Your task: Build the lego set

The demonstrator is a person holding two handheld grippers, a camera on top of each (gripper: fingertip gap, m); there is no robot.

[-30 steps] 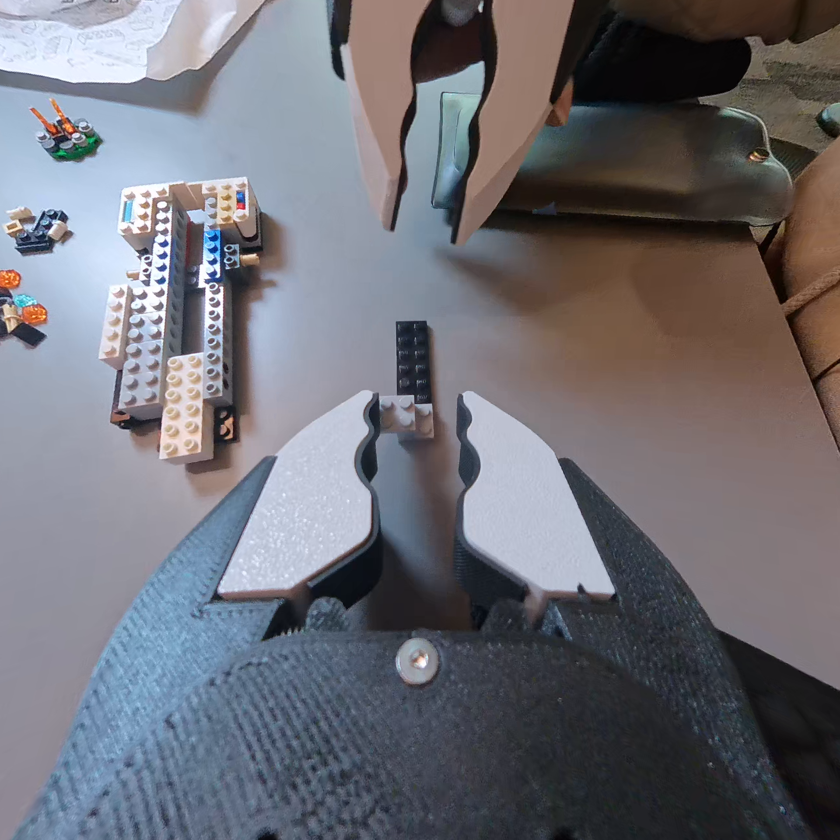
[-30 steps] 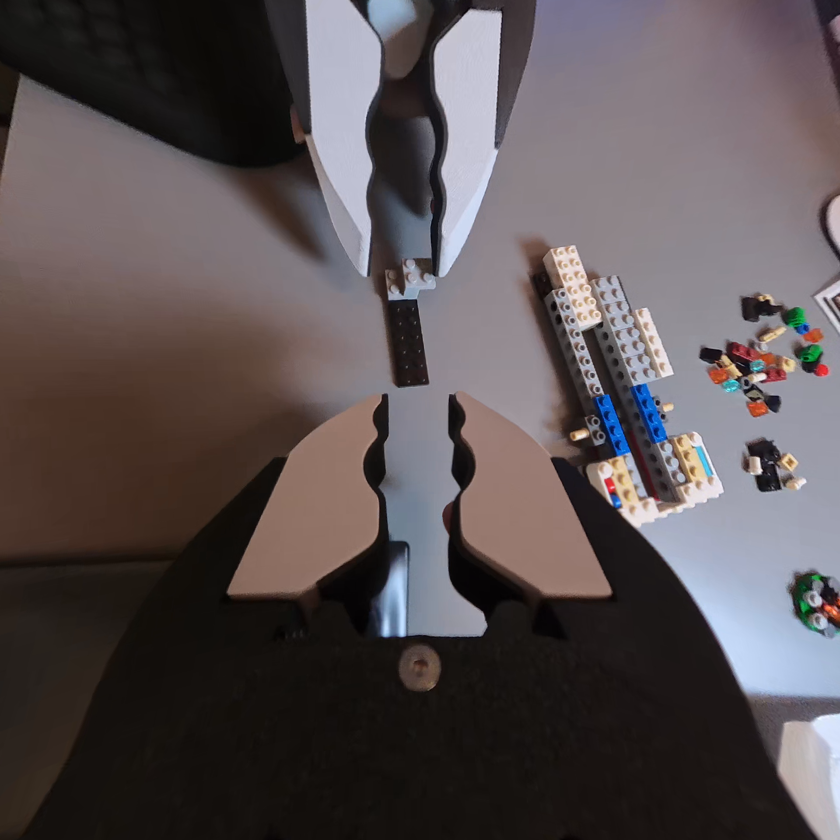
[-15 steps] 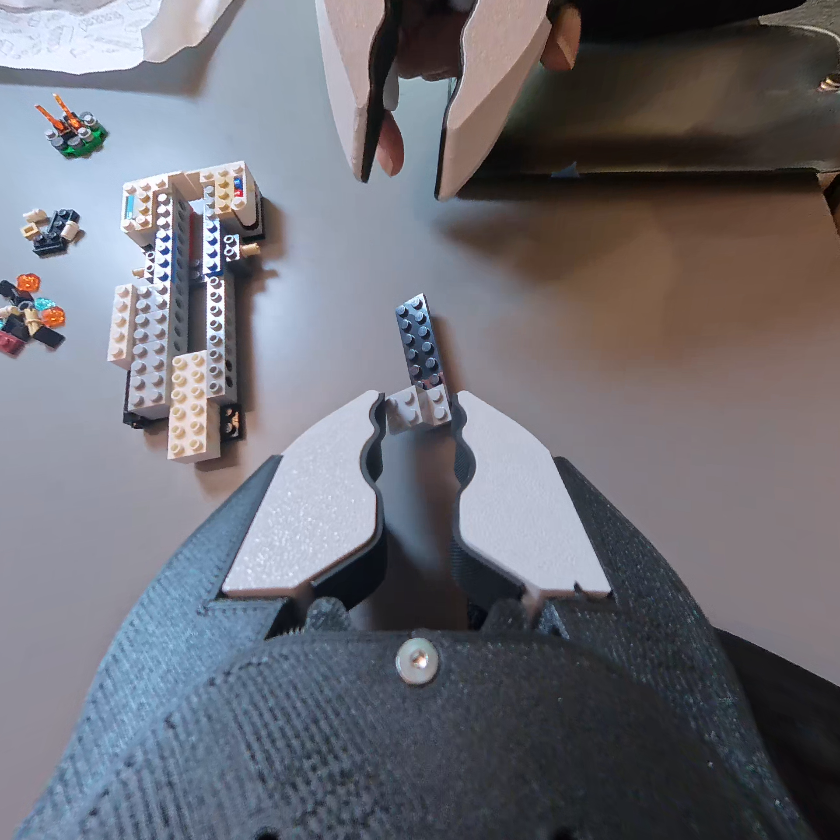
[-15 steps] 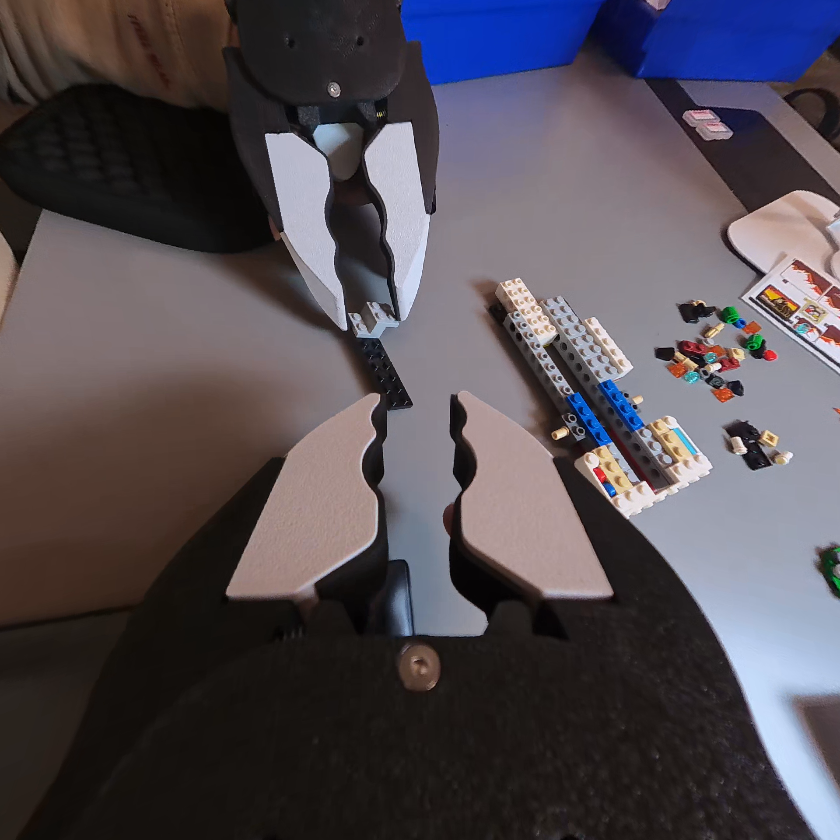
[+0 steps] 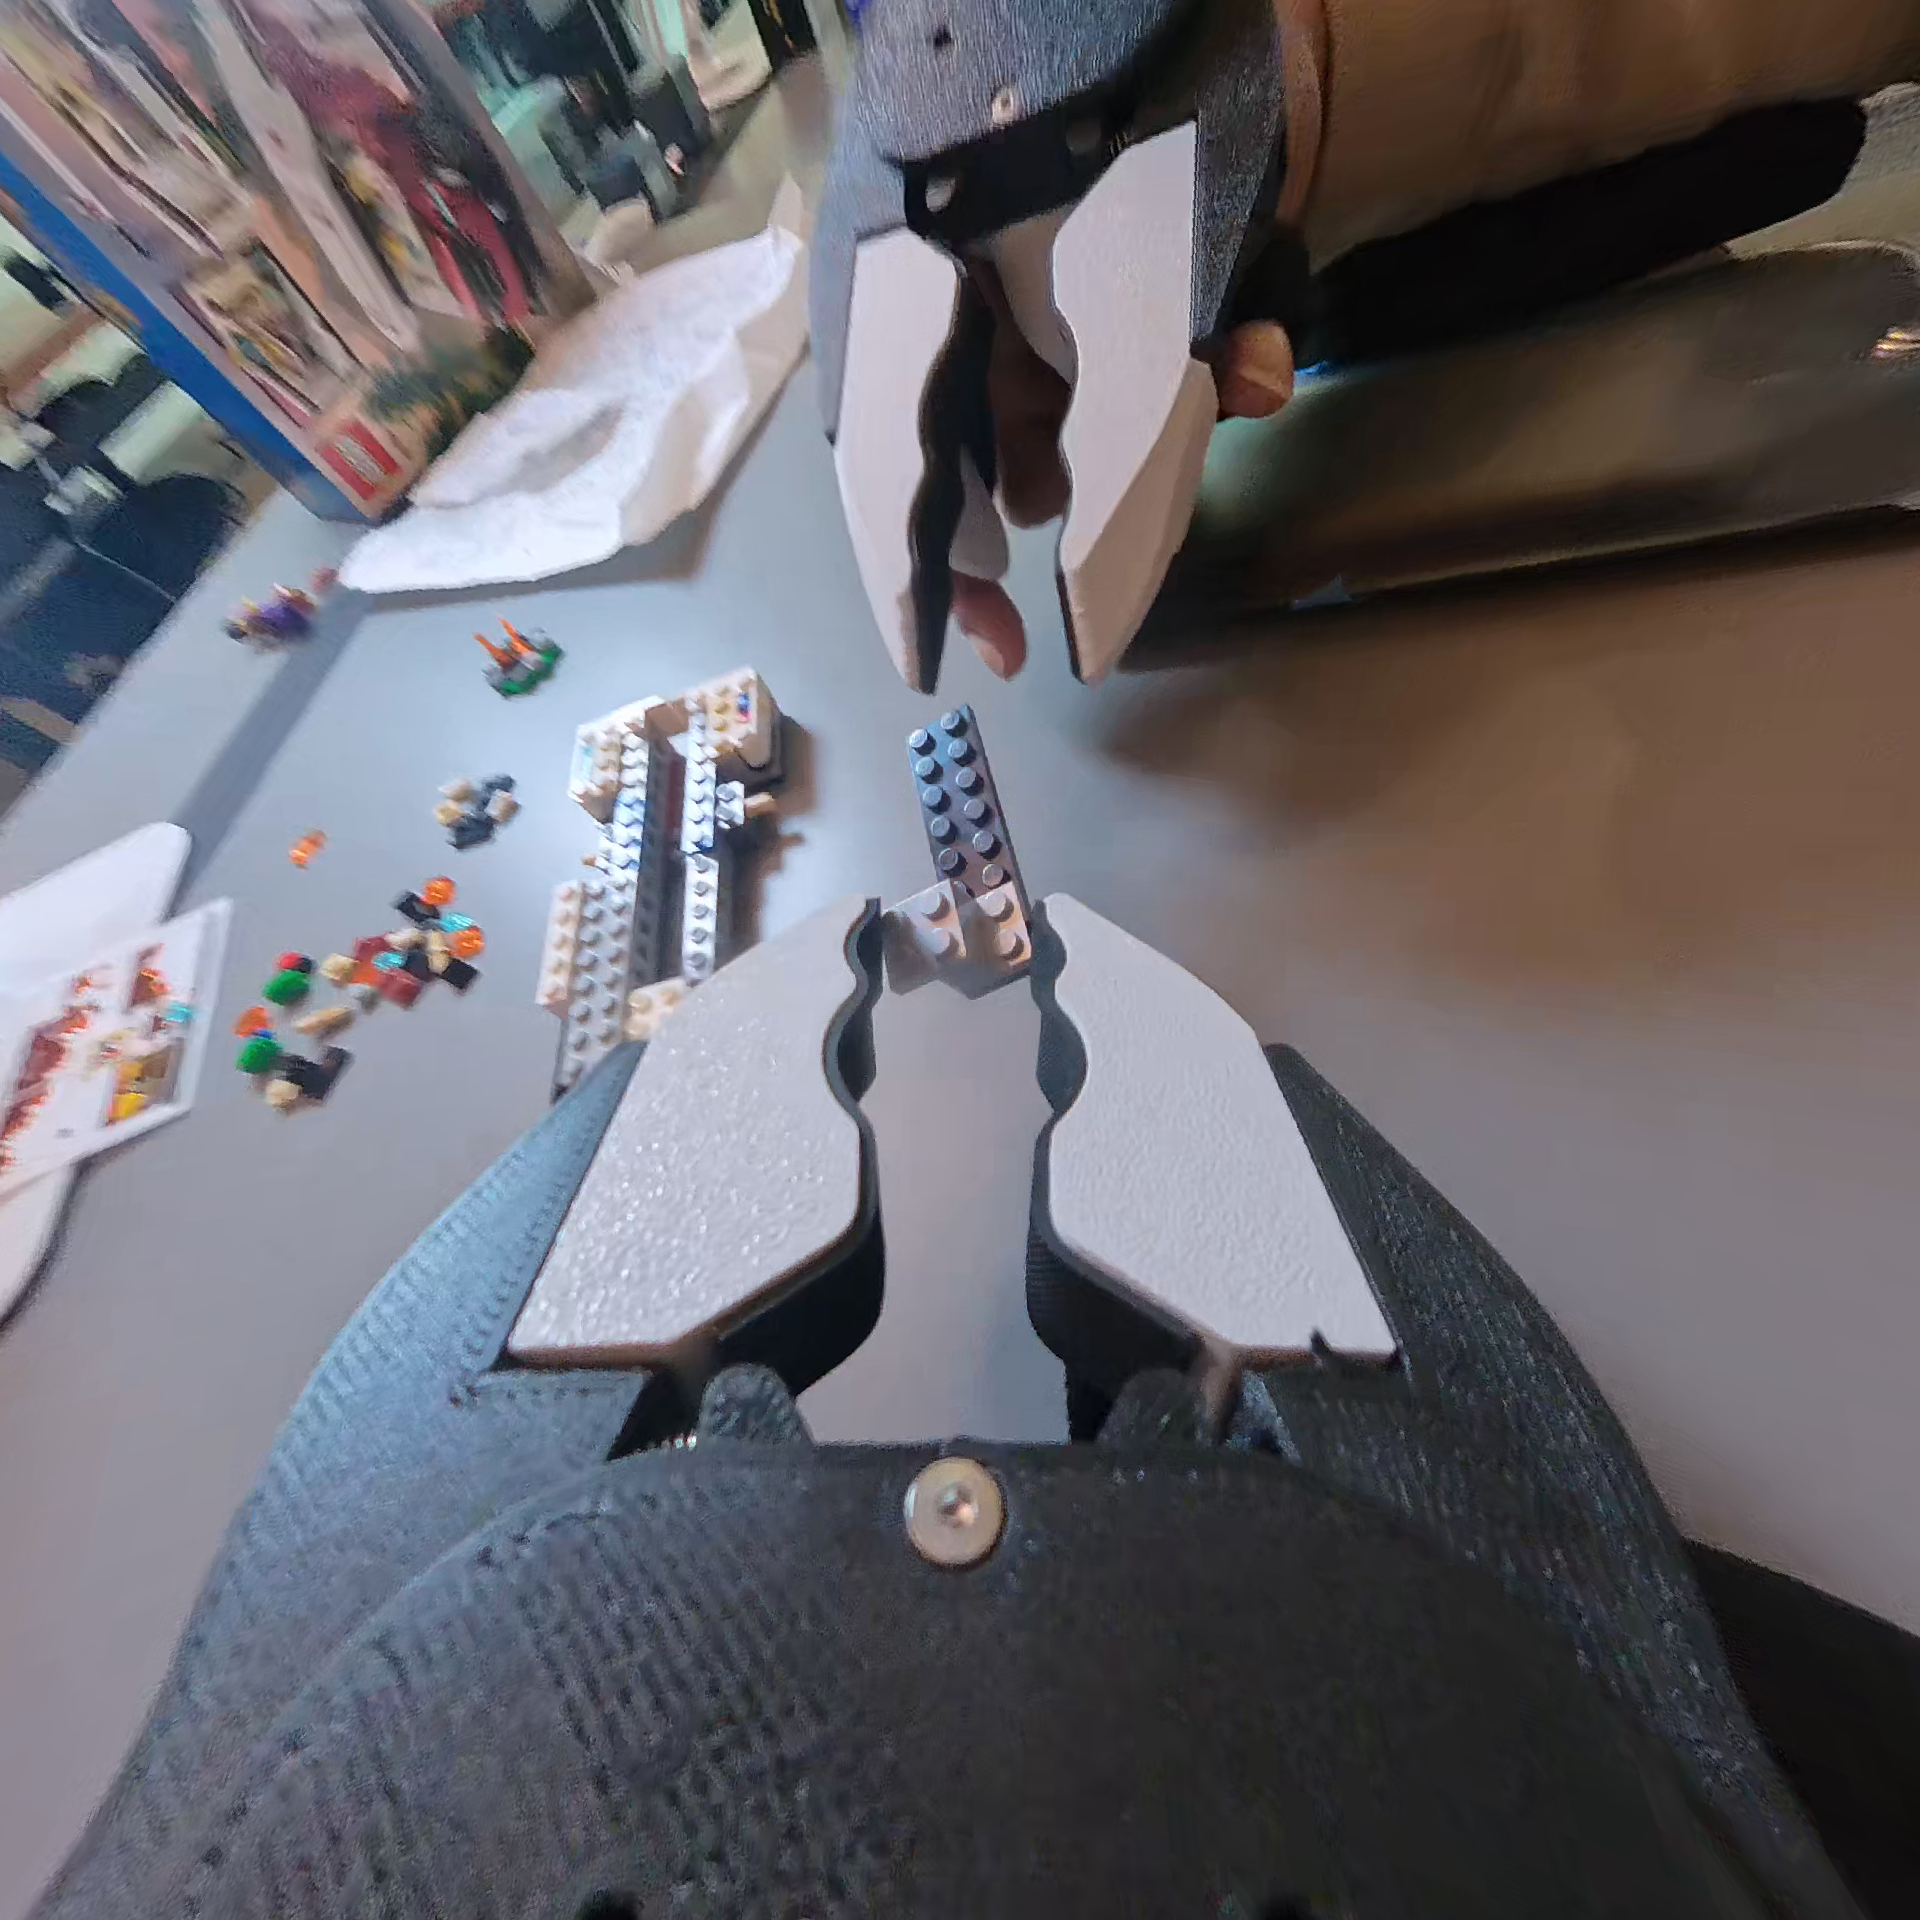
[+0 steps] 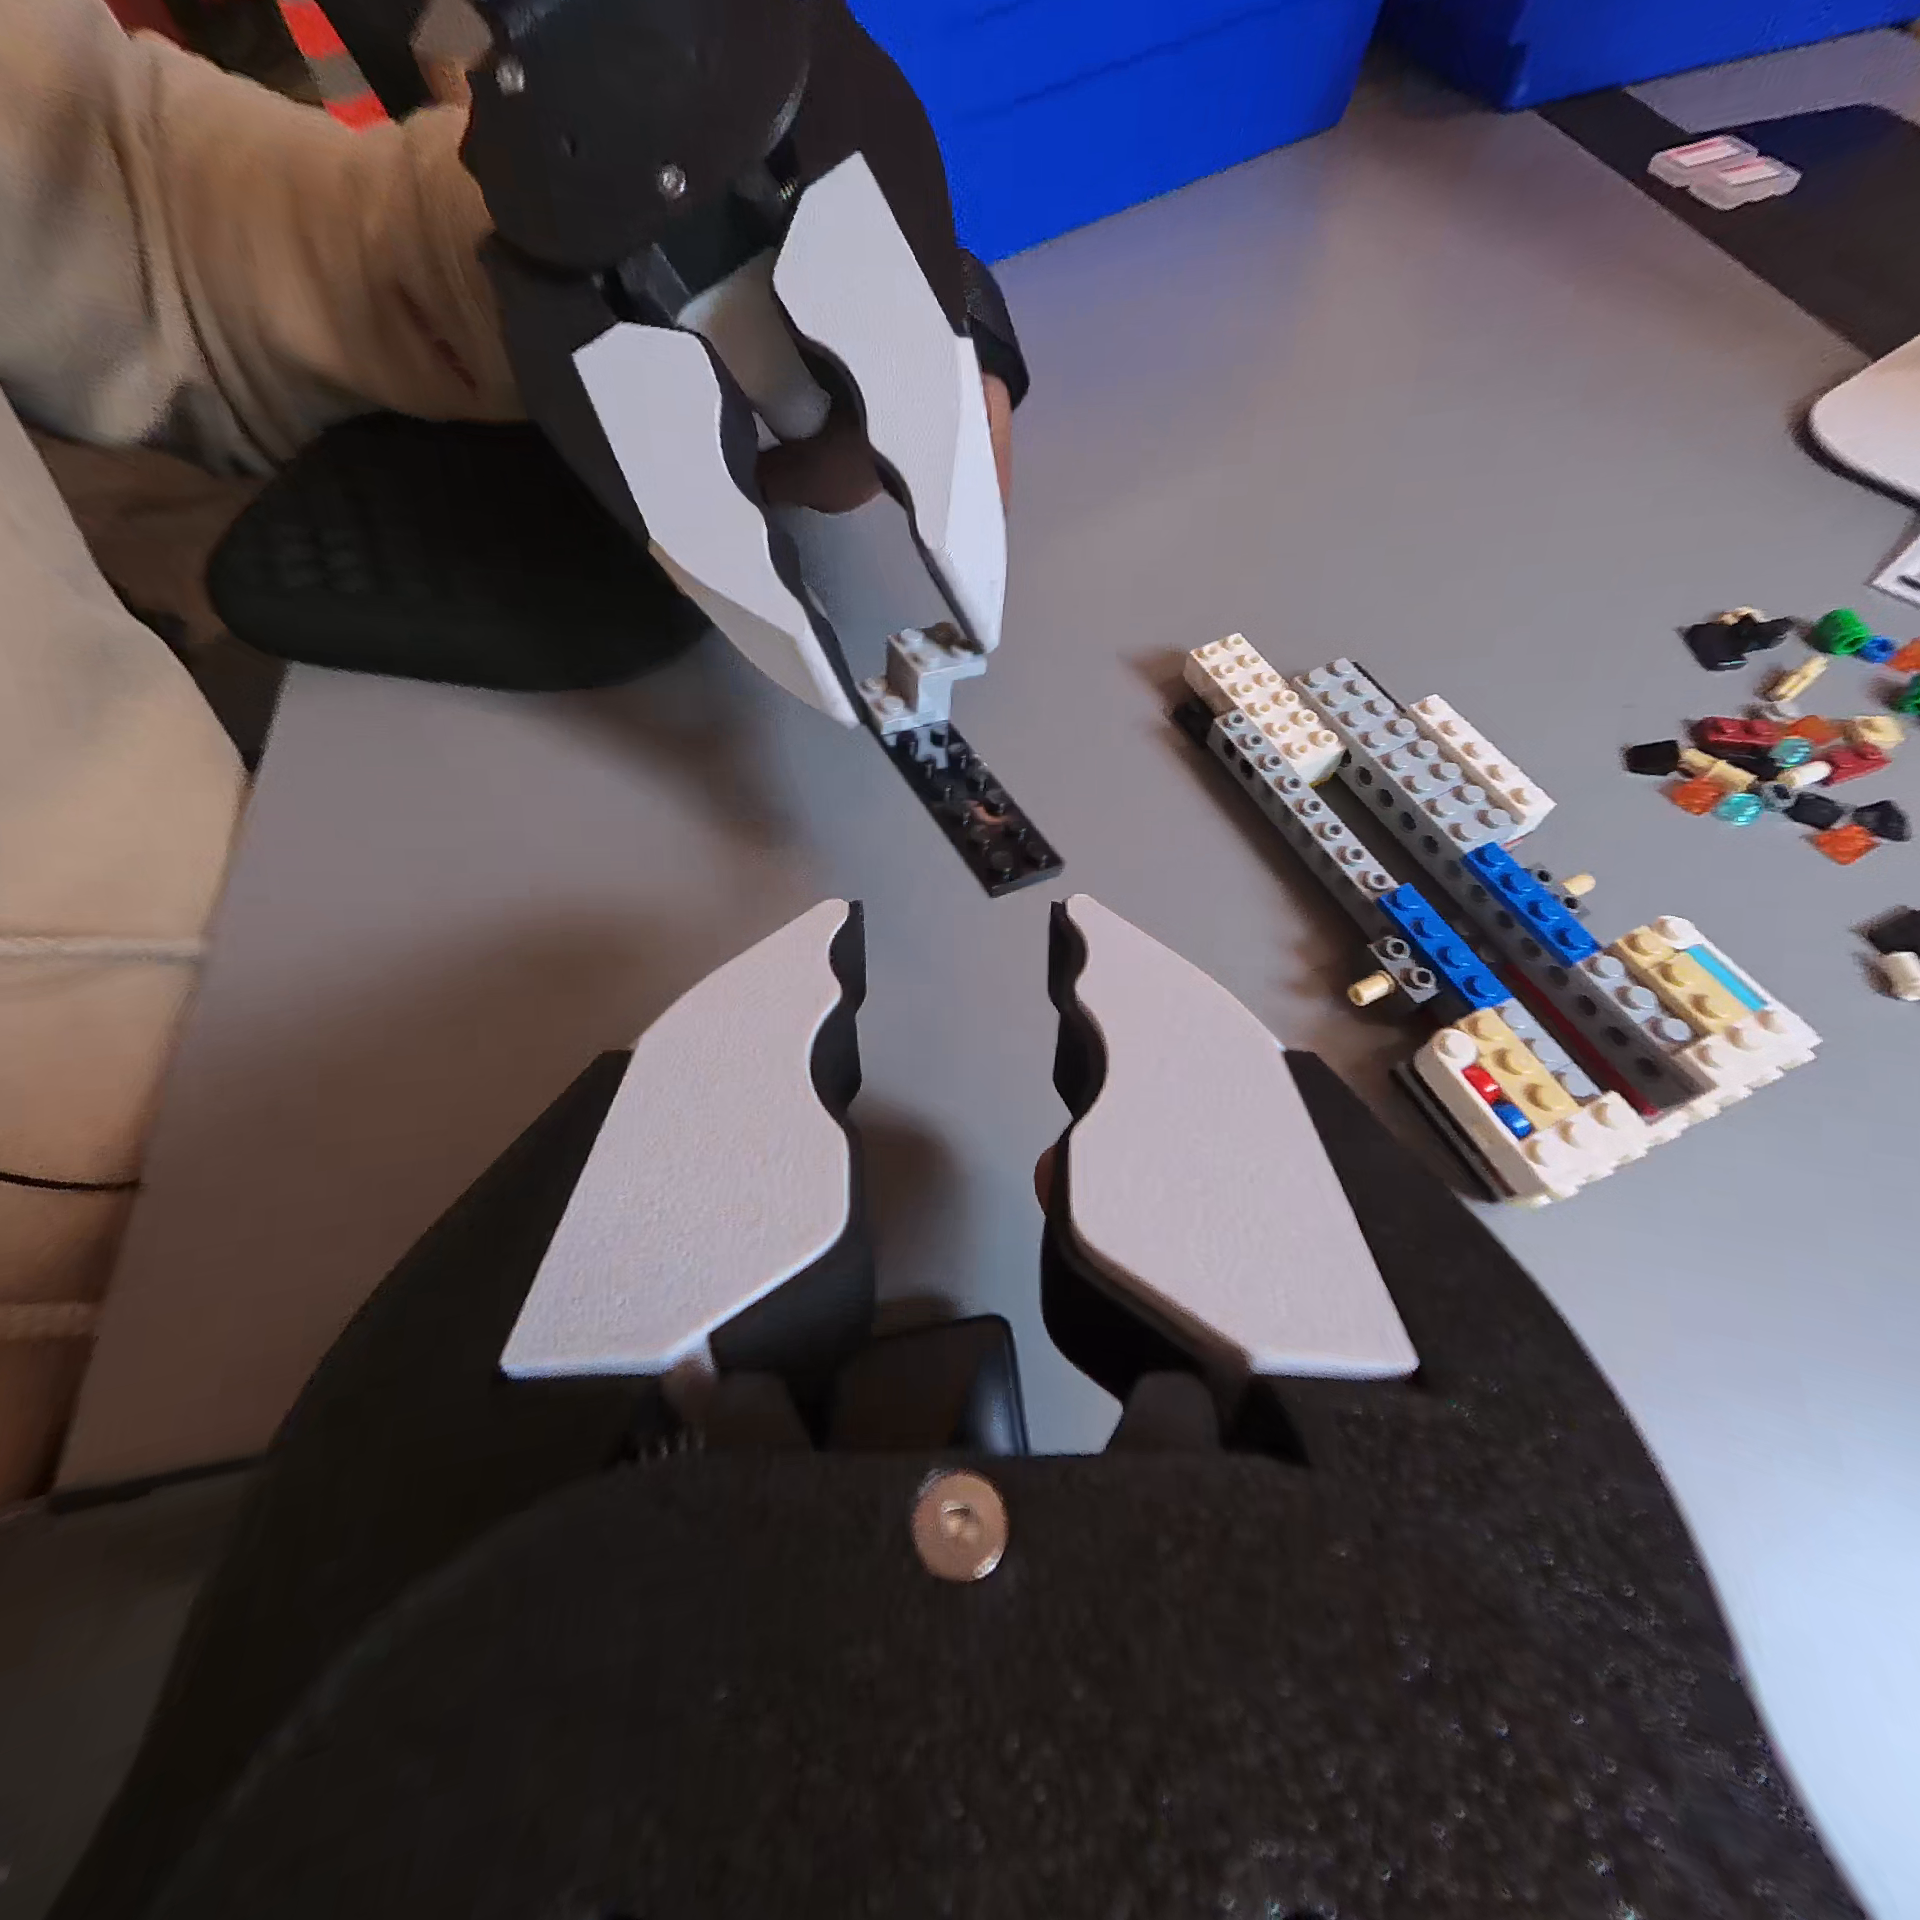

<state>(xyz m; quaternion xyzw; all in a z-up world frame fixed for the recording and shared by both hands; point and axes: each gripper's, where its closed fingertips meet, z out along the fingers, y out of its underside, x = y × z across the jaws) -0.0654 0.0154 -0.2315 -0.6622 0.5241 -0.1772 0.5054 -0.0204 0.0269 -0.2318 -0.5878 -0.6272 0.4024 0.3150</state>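
My left gripper (image 5: 956, 914) is shut on a small grey brick (image 5: 956, 940) that is fixed to one end of a long black plate (image 5: 961, 805). The plate sticks out ahead of the fingers, tilted, above the grey table (image 5: 1455, 935). My right gripper (image 6: 956, 914) is open and empty, facing the left one, its tips just short of the plate's free end (image 6: 1013, 868). In the right wrist view the left gripper (image 6: 920, 686) holds the grey brick (image 6: 920, 681). In the left wrist view the right gripper (image 5: 1003, 675) hangs open just beyond the plate.
A long grey, white and blue lego build (image 5: 655, 883) lies on the table, also in the right wrist view (image 6: 1507, 914). Small loose pieces (image 5: 384, 956) and an instruction sheet (image 5: 104, 1029) lie beyond it. White paper (image 5: 613, 436) and blue boxes (image 6: 1122, 114) stand at the table's edges. Tip to tip, the grippers are about 6 centimeters apart.
My left gripper closed on the grey brick and lifted it with the black plate off the table, tilting it. The right gripper stayed open and came nearer the plate's free end.
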